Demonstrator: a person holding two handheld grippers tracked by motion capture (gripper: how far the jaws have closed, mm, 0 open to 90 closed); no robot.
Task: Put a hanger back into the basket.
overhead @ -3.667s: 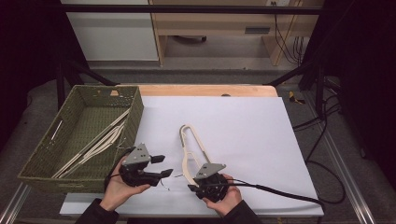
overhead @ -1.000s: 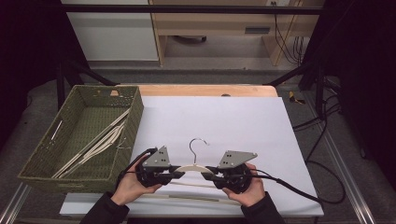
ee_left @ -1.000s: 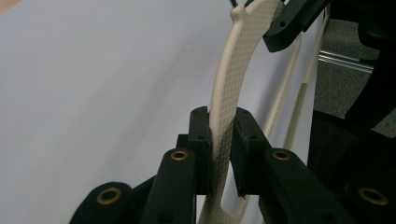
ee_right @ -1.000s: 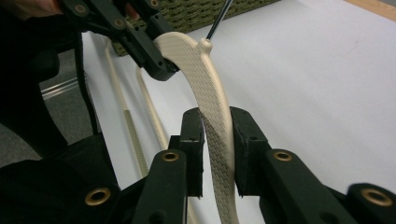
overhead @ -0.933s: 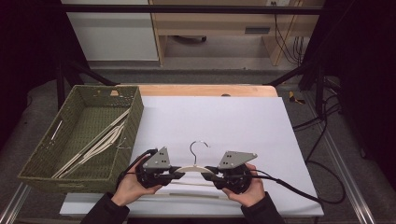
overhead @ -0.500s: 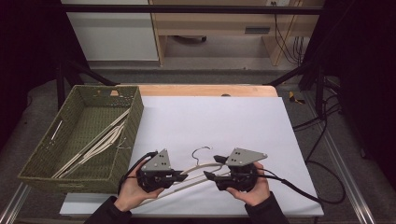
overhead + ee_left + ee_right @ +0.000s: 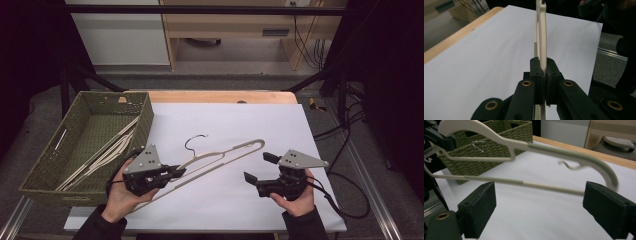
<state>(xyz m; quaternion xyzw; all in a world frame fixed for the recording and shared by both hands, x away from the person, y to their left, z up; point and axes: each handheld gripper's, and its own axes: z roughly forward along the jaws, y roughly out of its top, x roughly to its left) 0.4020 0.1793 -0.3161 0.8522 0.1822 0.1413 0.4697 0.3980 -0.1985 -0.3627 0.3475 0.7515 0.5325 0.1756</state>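
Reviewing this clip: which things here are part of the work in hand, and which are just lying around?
In use:
- hanger, clamped at one end by the left gripper
- right gripper, jaws just opened, off the hanger
- woven basket with more hangers

Lying about:
- cables beside the table

A cream hanger (image 7: 225, 156), an olive-green woven basket (image 7: 45, 170), and a white table sheet (image 7: 225, 120).

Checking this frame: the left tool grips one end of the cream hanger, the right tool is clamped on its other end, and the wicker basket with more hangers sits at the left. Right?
Not quite. The right tool is open and off the hanger, as the high view shows; its jaws have just been opening. The left tool does grip one end, and the wicker basket of hangers sits at the left.
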